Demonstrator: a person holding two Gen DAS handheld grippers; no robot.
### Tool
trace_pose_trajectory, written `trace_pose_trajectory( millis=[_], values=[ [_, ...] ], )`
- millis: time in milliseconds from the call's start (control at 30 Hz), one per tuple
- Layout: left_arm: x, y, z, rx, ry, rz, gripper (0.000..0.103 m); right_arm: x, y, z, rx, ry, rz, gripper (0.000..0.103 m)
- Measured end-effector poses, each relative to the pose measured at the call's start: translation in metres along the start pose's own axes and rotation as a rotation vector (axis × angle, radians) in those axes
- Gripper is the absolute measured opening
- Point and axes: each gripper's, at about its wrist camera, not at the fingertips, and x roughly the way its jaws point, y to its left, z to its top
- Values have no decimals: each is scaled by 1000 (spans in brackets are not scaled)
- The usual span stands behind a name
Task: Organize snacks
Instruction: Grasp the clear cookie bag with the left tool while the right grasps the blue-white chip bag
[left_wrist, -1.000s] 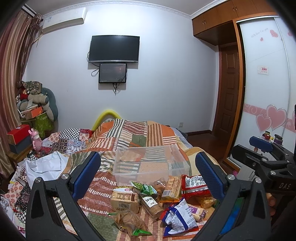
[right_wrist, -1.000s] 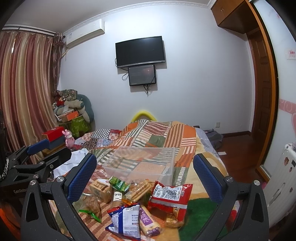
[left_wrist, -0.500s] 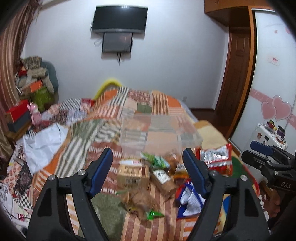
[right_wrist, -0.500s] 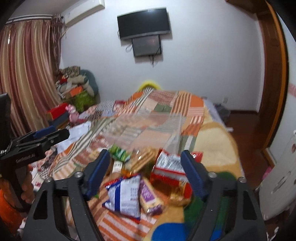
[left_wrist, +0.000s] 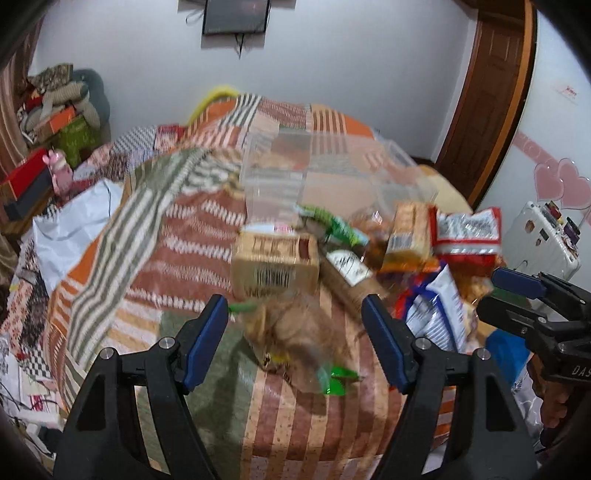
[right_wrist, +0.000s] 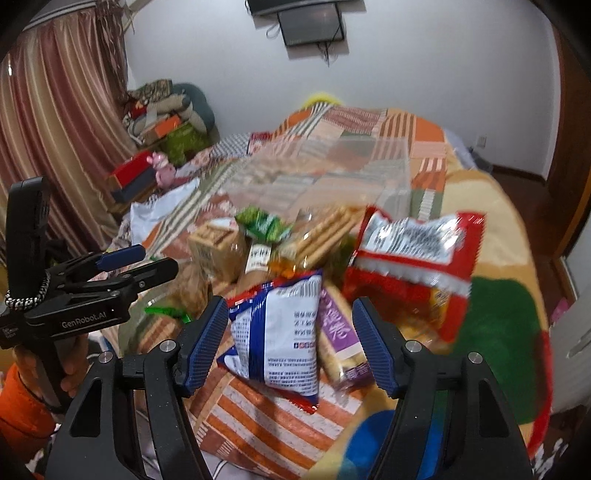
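Observation:
A pile of snacks lies on the patchwork bedspread (left_wrist: 155, 266) in front of a clear plastic bin (left_wrist: 325, 173). My left gripper (left_wrist: 293, 301) hovers over a clear bag of brown snacks (left_wrist: 295, 332); its jaws are closing and the pads do not touch the bag. A tan box (left_wrist: 275, 264) lies just beyond. My right gripper (right_wrist: 291, 301) hangs over a blue-and-white bag (right_wrist: 280, 325), jaws closing, pads clear of it. A purple packet (right_wrist: 338, 332) and a red bag (right_wrist: 410, 258) lie to its right. Motion blurs both views.
A white plastic bag (left_wrist: 70, 229) lies on the bed's left side, with a red box (left_wrist: 26, 181) and piled clutter beyond. A white suitcase (left_wrist: 543, 236) stands to the right of the bed. A striped curtain (right_wrist: 55, 129) hangs on the left. The bed's front edge is near.
Both grippers have come down and tipped toward the snack pile, so the wall and television slid up out of view. Both pairs of jaws have narrowed from wide open.

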Motion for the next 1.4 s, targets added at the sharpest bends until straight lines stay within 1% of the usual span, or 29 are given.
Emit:
trace_pose_trajectory(
  millis=[167,267,333,467,500,533,633,767,800,900,1000,1033,1133,1233,1400],
  values=[
    [20,4,-9,-16,62,-11,75,19,-1,-5,15,66,35,67],
    [32,4,-12,-19,95,-16,75,29,0,-6,6,94,42,67],
    [38,5,-12,-31,109,-32,75,33,2,-7,1,107,42,67],
    [45,4,-14,-30,117,-29,75,39,0,-6,17,128,64,66],
    [46,4,-15,-28,116,-29,74,40,-1,-6,21,131,76,62],
    [47,3,-16,-28,113,-36,70,40,-1,-5,23,134,89,59],
    [45,1,-17,-18,110,-35,64,41,2,-5,10,133,86,58],
    [43,1,-17,-12,108,-33,63,40,6,-6,-12,136,76,58],
    [41,0,-17,-7,106,-28,63,41,7,-6,-15,138,77,61],
    [34,-1,-16,7,81,-17,62,46,7,-7,-7,163,74,61],
    [22,-4,-13,26,45,-2,62,46,8,-7,-14,158,70,57],
    [18,-4,-11,29,35,-1,62,46,7,-7,-9,156,74,55],
    [6,-4,-4,34,3,1,62,41,4,-5,10,149,84,52],
    [-6,-4,3,39,-31,2,62,30,3,-3,13,121,89,50],
    [-22,-4,18,42,-91,6,62,6,-1,9,31,49,85,50]
  ],
)
